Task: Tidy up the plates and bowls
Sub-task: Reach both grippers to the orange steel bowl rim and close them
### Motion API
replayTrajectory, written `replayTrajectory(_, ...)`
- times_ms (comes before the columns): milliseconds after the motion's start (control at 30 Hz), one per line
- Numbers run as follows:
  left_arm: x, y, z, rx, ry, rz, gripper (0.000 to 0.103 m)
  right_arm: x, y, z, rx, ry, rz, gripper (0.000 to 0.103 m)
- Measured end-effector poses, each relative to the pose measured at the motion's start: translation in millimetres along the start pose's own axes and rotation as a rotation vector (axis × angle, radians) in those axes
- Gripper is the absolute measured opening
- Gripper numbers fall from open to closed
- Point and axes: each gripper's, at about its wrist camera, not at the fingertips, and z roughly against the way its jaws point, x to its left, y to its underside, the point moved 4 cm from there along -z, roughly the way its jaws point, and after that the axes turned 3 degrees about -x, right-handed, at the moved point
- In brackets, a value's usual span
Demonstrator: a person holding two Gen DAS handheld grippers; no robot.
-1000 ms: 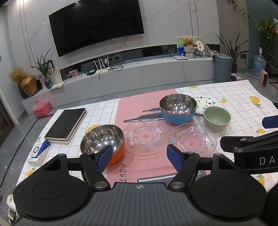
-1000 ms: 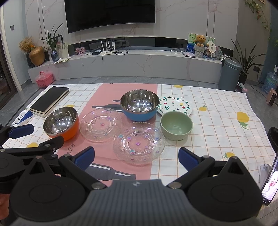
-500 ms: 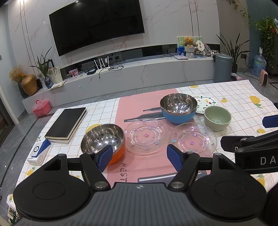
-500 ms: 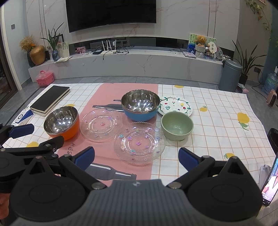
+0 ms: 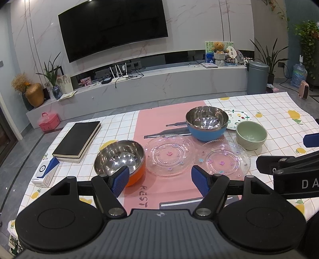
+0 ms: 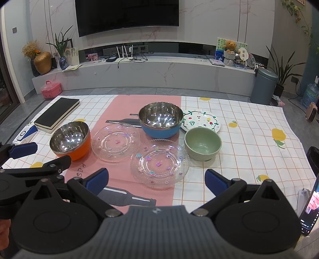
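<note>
Left gripper (image 5: 159,178) & right gripper (image 6: 156,180) are held wide open, empty, above bench (image 6: 249,123) w/ bowls, plates at frame centre.

1. Black notebook (image 6: 56,114), closed, at 10 o'clock on the checked tablecloth (image 6: 249,127).
2. White-and-blue box (image 5: 46,171), just beside the notebook's near end.
3. Pink placemat (image 6: 123,105), printed with dark bottle shapes, at table centre.
4. Wall-mounted television (image 6: 127,16), at 12 o'clock.
5. Grey bin (image 6: 263,85), at 2 o'clock on the floor.
6. Pink case (image 6: 50,89), at 10 o'clock on the floor.
</note>
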Motion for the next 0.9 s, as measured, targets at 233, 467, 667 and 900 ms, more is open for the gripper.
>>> replayTrajectory(233, 16.5, 3.6, -3.9, 0.015, -0.015, 0.025, 0.083, 3.1, 5.7, -11.7, 0.038, -0.024, -0.027, 0.100)
replayTrajectory(467, 67.2, 7.3, -15.0, 0.043, -0.065, 0.136, 0.075, 27.6, 11.7, -39.3, 0.082, -0.066, -0.009, 0.100)
replayTrajectory(667, 105.8, 11.5, -21.0, 0.077, -0.079, 0.257, 0.070, 57.6, 10.7, -60.3, 0.106, -0.103, 0.085, 0.100)
replayTrajectory(900, 119.2, 18.3, -34.2, 0.106, -0.081, 0.290, 0.069, 76.9, 7.4, -79.3, 0.148, -0.127, 0.141, 0.100)
